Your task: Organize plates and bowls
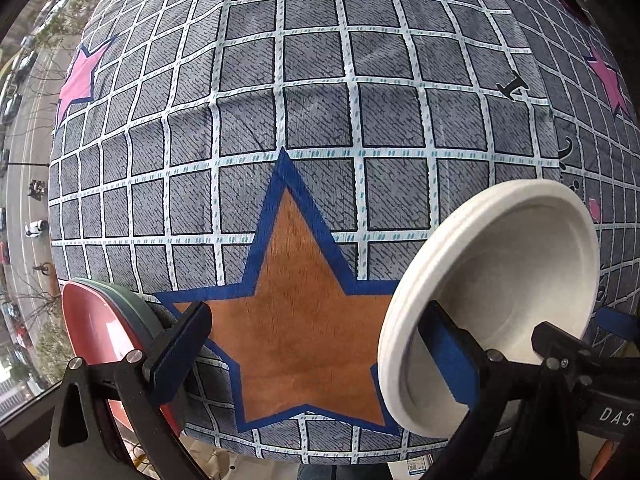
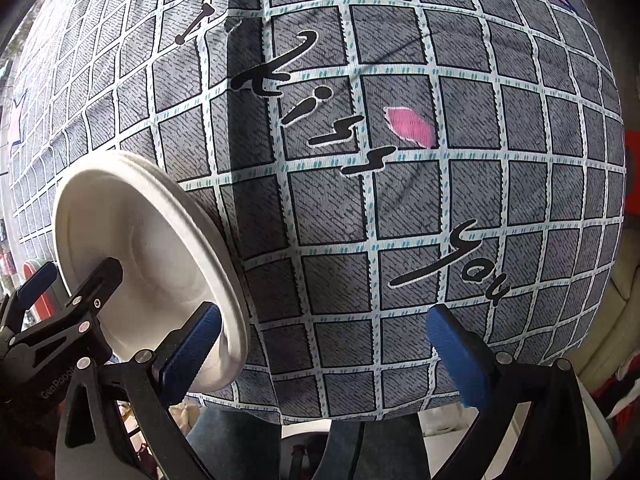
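A stack of white plates lies on the grey checked cloth between the two grippers. It also shows at the left of the right wrist view. A red bowl nested in a dark green one sits at the table's left edge, behind my left gripper's left finger. My left gripper is open over the orange star, its right finger by the plates' near rim. My right gripper is open, its left finger at the plates' rim, not closed on it.
The cloth has black lettering and pink stars. The table's near edge runs along the bottom of both views. A window with a street far below lies past the table's left edge.
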